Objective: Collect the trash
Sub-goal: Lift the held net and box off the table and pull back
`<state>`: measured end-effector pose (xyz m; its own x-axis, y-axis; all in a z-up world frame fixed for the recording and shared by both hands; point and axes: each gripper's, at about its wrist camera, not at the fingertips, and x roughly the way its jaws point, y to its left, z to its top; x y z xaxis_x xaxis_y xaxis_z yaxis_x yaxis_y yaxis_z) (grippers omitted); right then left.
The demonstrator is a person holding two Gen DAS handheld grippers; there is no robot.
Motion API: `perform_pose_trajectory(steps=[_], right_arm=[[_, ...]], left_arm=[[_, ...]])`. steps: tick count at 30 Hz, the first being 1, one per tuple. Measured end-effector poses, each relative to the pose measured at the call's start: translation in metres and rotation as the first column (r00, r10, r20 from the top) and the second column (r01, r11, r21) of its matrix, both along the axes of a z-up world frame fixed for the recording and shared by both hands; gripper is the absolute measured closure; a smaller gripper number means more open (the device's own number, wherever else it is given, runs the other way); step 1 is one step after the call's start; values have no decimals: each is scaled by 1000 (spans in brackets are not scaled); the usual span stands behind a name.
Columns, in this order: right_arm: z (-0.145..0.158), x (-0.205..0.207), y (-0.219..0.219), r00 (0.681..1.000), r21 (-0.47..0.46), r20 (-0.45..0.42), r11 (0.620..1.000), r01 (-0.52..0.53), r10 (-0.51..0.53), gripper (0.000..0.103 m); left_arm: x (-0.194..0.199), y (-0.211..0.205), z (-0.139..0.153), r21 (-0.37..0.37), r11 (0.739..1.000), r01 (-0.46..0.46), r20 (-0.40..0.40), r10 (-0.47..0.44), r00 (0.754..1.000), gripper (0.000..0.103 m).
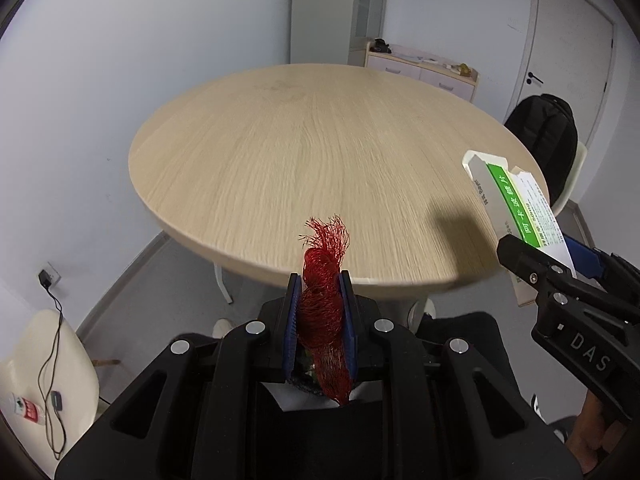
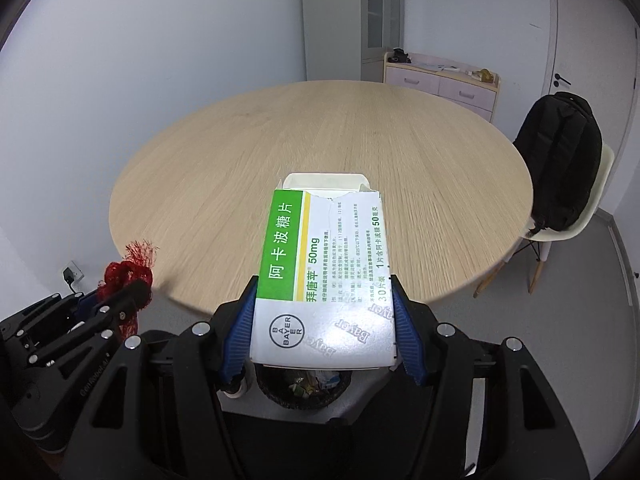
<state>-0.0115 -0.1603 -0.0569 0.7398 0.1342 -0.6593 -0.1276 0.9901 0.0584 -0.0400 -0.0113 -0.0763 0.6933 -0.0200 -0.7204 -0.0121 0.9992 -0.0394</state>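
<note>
left claw (image 1: 320, 280) tilts down, clenched on a red net (image 1: 324, 312), just before the table (image 1: 320, 152) edge. right claw (image 2: 324, 292) beside it, tilted likewise, grasps an opened box (image 2: 320, 264) above a bin (image 2: 304, 388).

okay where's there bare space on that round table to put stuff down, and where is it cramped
The round table top shows bare wood edge to edge, from the near rim to the side facing the pink drawer unit. It is crowded only off the near edge: the left gripper clamps red mesh netting, the right gripper a medicine box.
</note>
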Motion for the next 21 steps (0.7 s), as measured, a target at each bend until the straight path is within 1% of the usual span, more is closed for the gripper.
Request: perform_pose_trajectory(steps=[6, 15, 21], right_arm=[[-10, -23, 0, 1000, -13, 2, 1000, -2, 2, 45], [-27, -55, 5, 1000, -31, -16, 999, -24, 23, 45], [-38, -78, 5, 999, -34, -28, 998, -43, 42, 45]], left_arm=[[-19, 0, -10, 2, 1000, 6, -6, -6, 1000, 85], [-34, 2, -23, 14, 1000, 4, -22, -4, 1000, 85], [-45, -5, -33, 22, 999, 23, -37, -22, 999, 85]])
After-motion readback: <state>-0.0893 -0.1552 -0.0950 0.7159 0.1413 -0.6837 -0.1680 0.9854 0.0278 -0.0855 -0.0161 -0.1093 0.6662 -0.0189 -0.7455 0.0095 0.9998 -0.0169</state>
